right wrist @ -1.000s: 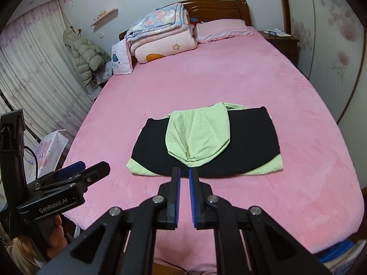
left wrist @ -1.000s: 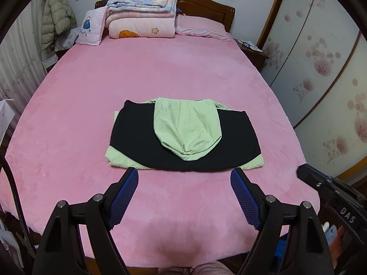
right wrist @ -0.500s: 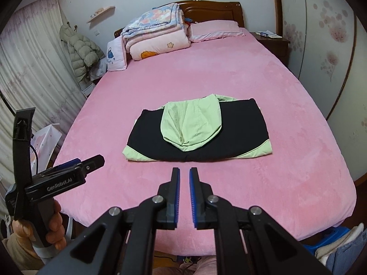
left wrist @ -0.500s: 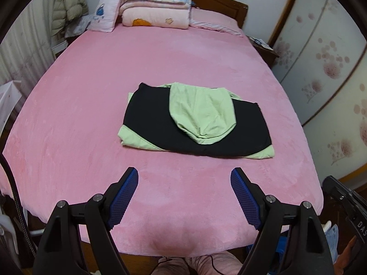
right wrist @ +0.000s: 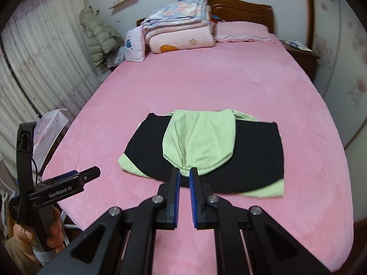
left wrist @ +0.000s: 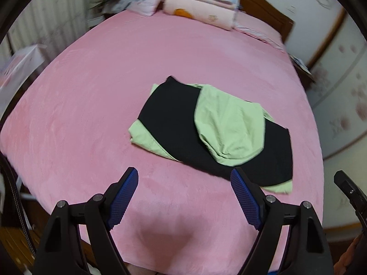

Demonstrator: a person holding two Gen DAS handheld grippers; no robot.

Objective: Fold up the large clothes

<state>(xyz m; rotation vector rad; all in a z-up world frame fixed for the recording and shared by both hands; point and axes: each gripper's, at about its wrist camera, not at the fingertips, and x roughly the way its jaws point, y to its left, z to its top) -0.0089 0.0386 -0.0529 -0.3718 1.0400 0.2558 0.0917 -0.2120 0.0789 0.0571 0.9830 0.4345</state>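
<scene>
A: In the left wrist view, what does the left gripper [left wrist: 184, 180] do?

B: Its two black fingers with blue ridged pads [left wrist: 123, 194] stand wide apart at the bottom of the frame, with nothing between them but pink bed cover. It hangs above the near edge of the wide bed with the plush pink cover [left wrist: 91, 114].

A: And the garment?

B: The folded black and light green hooded garment [left wrist: 174, 123] lies flat right of centre, its green hood [left wrist: 229, 126] spread on top of the black body. It is apart from the pads. A stack of folded pastel quilts [left wrist: 201, 2] sits at the upper edge by the brown wooden headboard [left wrist: 270, 20].

A: Now the right wrist view?

B: The right gripper [right wrist: 184, 171] sits at lower centre, its blue-padded jaws drawn almost together, only a narrow slit between, holding nothing. Its tips overlap the hood's near edge in the picture; whether they touch cannot be told. The garment [right wrist: 252, 155] lies mid-frame on the bed [right wrist: 229, 87].

A: Anything at the side?

B: At lower left a person's hand [right wrist: 34, 233] grips the handle of the left gripper [right wrist: 78, 178], seen side-on. A pale green puffer coat [right wrist: 101, 39] hangs at upper left beside the white pleated curtain [right wrist: 41, 57].
</scene>
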